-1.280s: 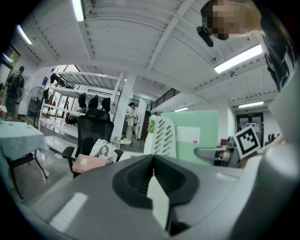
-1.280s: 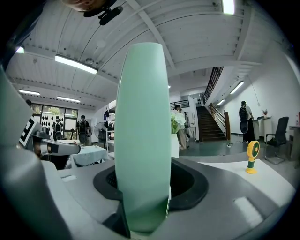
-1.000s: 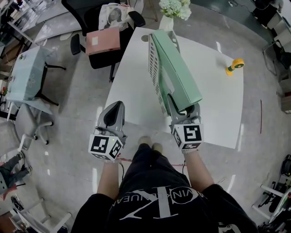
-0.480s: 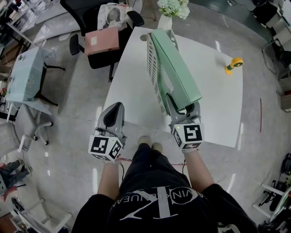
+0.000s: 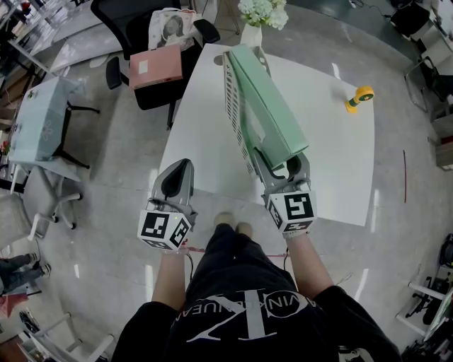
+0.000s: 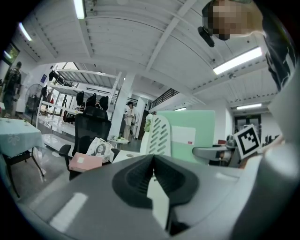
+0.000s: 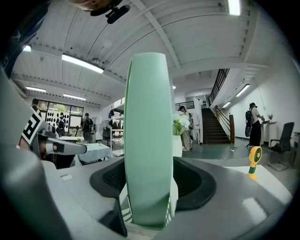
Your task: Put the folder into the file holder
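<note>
A long mint-green folder (image 5: 267,109) stands on edge in the white slotted file holder (image 5: 232,106) on the white table (image 5: 333,162). My right gripper (image 5: 284,170) is at the folder's near end. Its jaws are opening, with the folder (image 7: 149,140) between them and a slight gap at each pad. My left gripper (image 5: 177,182) hangs off the table's near left edge, shut and empty. The left gripper view shows its jaws (image 6: 152,159) meeting, with the file holder (image 6: 159,136) and folder (image 6: 192,131) beyond them.
A vase of white flowers (image 5: 256,18) stands at the table's far edge behind the holder. A yellow tool (image 5: 356,99) lies at the right. A black chair holding a pink box (image 5: 156,67) stands off the far left corner. A teal-covered side table (image 5: 39,120) is further left.
The right gripper's jaws have spread wider around the folder's near end. The left gripper has stayed where it was.
</note>
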Tool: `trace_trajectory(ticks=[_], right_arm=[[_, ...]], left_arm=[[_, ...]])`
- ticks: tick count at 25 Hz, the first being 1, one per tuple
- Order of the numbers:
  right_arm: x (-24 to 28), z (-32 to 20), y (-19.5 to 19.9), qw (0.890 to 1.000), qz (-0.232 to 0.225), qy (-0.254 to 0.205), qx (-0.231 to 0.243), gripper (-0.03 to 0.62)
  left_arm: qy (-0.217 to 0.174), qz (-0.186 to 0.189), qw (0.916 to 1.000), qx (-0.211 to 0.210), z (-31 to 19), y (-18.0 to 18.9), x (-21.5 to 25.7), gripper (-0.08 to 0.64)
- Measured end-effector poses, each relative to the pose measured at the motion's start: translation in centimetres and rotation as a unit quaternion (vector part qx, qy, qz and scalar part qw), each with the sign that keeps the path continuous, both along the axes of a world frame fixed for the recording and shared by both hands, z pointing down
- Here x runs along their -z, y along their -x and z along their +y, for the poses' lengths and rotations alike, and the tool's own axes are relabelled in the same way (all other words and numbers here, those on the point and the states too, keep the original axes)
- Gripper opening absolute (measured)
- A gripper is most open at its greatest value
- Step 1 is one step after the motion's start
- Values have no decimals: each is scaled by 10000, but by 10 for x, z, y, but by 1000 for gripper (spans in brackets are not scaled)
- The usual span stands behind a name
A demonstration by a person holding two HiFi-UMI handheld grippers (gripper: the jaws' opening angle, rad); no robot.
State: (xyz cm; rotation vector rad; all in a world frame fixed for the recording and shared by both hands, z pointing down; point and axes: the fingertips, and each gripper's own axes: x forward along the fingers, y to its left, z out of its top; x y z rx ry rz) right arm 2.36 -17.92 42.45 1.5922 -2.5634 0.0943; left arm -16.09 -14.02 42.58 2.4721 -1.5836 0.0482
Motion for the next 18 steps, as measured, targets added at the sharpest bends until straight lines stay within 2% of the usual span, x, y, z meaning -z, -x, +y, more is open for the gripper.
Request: trace_trajectory(ticks=[18], right_arm=[[1, 28, -12, 9999, -66, 65, 58, 321]], left_arm=[[-85, -30, 9997, -221, 11, -27, 8, 0]])
